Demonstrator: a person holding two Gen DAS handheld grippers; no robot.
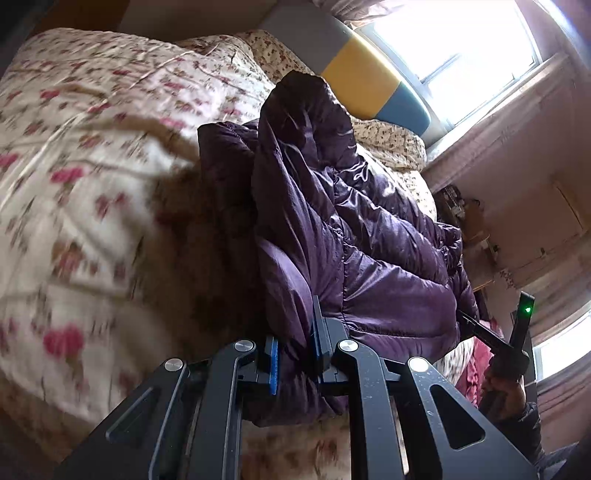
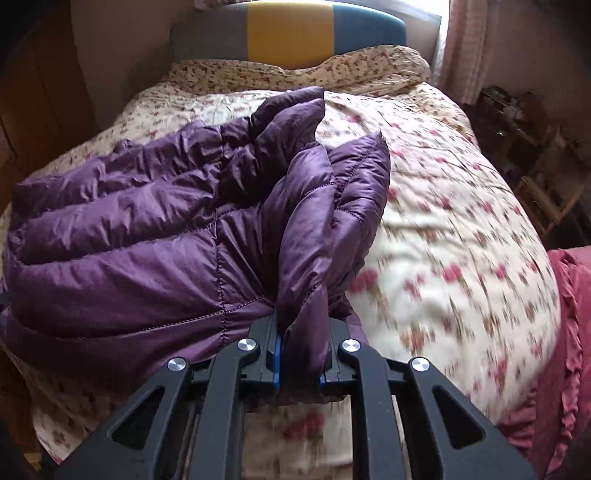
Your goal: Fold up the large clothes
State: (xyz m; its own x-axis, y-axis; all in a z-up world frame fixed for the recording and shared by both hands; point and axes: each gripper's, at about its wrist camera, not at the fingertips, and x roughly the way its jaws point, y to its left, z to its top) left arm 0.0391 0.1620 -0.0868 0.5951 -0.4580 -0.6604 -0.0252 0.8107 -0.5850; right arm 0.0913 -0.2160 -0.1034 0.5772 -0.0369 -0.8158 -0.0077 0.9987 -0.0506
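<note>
A purple quilted puffer jacket (image 1: 354, 229) is held up above a bed with a floral quilt (image 1: 92, 184). My left gripper (image 1: 295, 354) is shut on a bunched edge of the jacket, with fabric pinched between its blue pads. My right gripper (image 2: 301, 354) is shut on another bunched part of the jacket (image 2: 147, 240), which drapes away to the left over the quilt (image 2: 461, 240). The right gripper (image 1: 480, 328) also shows at the right of the left wrist view, gripping the jacket's far edge, a green light on its body.
A padded headboard (image 2: 291, 33) in grey, yellow and blue stands at the far end of the bed, pillows below it. A bright window (image 1: 461, 55) is behind it. Wooden shelves (image 2: 535, 166) stand at the right. A red ruffled cloth (image 2: 569, 332) lies at the bed's right edge.
</note>
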